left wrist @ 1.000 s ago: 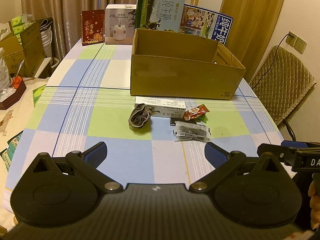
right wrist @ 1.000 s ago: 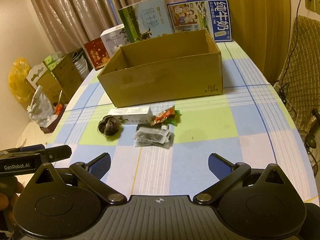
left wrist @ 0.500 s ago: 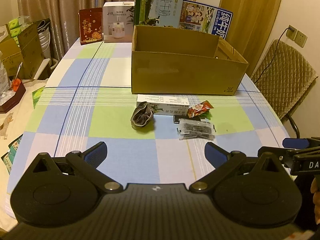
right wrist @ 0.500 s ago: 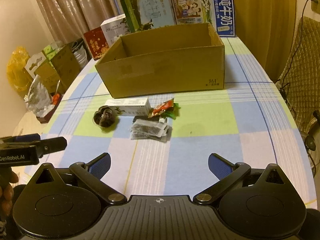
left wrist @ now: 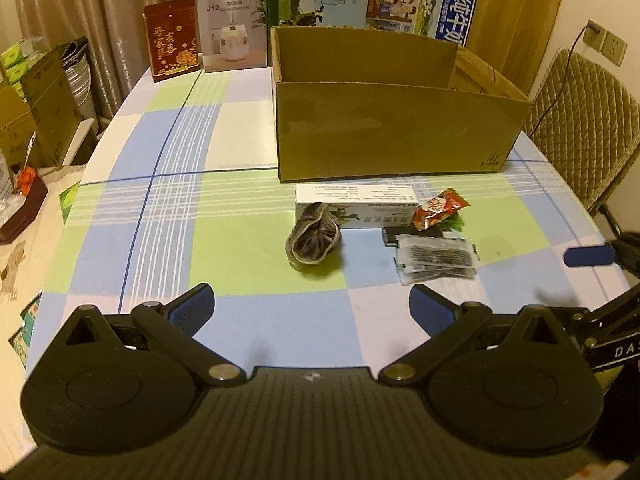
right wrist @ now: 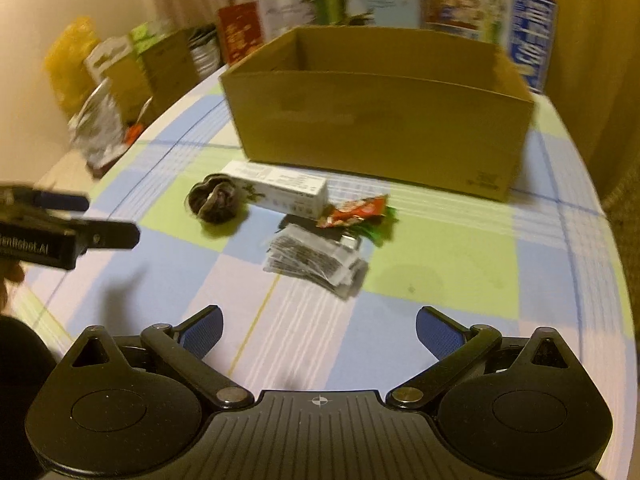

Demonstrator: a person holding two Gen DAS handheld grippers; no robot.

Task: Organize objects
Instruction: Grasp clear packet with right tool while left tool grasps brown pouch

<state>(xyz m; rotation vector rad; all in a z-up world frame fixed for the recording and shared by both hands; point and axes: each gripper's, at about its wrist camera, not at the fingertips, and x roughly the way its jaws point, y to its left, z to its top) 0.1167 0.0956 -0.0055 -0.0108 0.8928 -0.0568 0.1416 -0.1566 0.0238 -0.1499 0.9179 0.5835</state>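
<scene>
Left wrist view gives me the cleaner picture, so I lean on it. Biggest thing ahead is the open cardboard box (left wrist: 394, 132) at the far side of the checked worktop (left wrist: 248, 208), its long side facing me. Just in front of it lies the white carton (left wrist: 356, 200), long axis running left to right, parallel to the box wall. Touching the carton's near left corner is the dark fabric pouch (left wrist: 312, 236); off its right end sits the red snack packet (left wrist: 438, 210), and nearer me the clear sachet bundle (left wrist: 436, 256), long axis also crosswise.

My left gripper (left wrist: 312, 308) hovers low over the worktop, fingers spread wide, nothing in them, aimed almost straight at the pouch. My right gripper (right wrist: 318, 332) is likewise released and empty; its picture is smeared, but the sachet bundle (right wrist: 316, 260) seems to lie dead ahead and nearest to it. I judge the right takes the bundle, across its short width.
</scene>
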